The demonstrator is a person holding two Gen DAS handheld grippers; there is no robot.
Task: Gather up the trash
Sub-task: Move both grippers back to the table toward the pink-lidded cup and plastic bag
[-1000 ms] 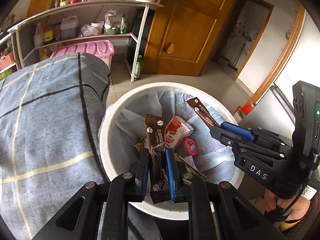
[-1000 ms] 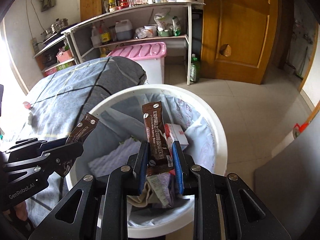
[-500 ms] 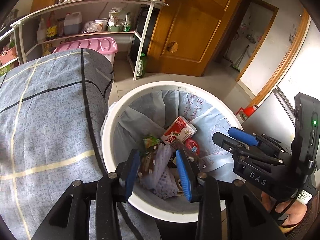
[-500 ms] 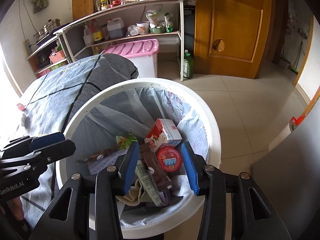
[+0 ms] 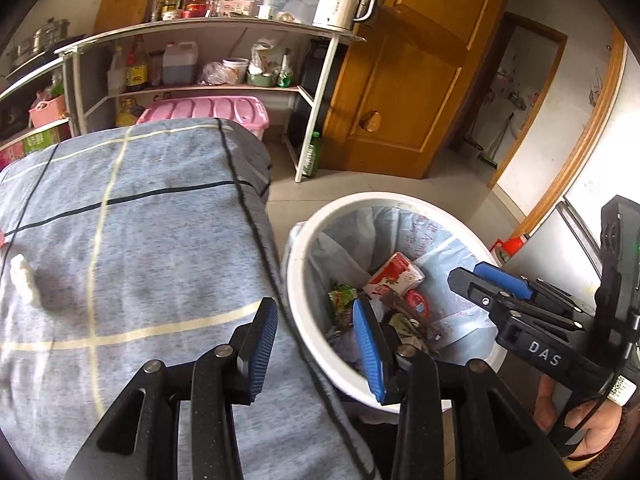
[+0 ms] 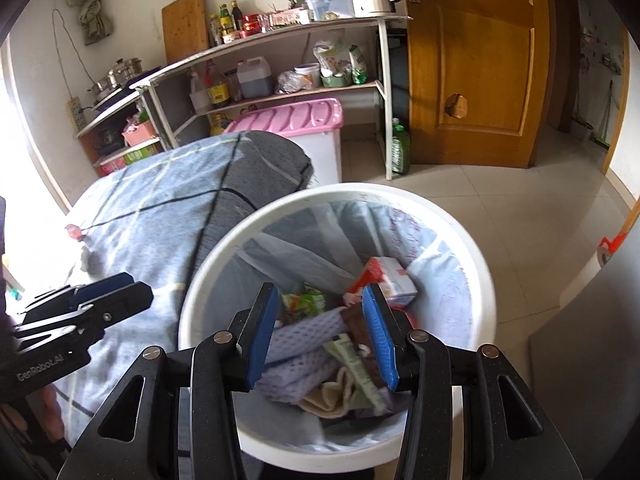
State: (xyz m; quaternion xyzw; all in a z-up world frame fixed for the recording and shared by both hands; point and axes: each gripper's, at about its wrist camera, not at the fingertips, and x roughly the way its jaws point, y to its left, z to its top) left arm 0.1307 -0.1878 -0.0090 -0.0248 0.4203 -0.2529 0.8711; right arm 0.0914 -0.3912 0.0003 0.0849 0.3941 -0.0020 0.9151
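A white bin [image 5: 380, 199] with a pale blue liner stands beside the table. Inside lie a red-and-white carton [image 5: 396, 280], brown sachets [image 6: 358, 328], a white foam mesh [image 6: 304, 344] and a green wrapper. My left gripper [image 5: 313, 308] is open and empty, hovering over the table edge and the bin's left rim. My right gripper [image 6: 320, 292] is open and empty above the bin [image 6: 340, 190], and it shows at the right [image 5: 476, 276] in the left wrist view. A white crumpled scrap [image 5: 24, 280] and a small red item [image 6: 74, 232] lie on the blue checked tablecloth [image 5: 140, 240].
Behind the table stand a white shelf rack [image 5: 224, 88] with bottles and a kettle, and a pink-lidded box [image 5: 208, 108]. A wooden door [image 5: 400, 92] and a green bottle [image 5: 312, 156] are on the far side. Tiled floor surrounds the bin.
Both grippers opened and their brown sachets dropped into the bin. The left gripper then swung left, from over the bin to over the table edge. The right gripper stayed over the bin.
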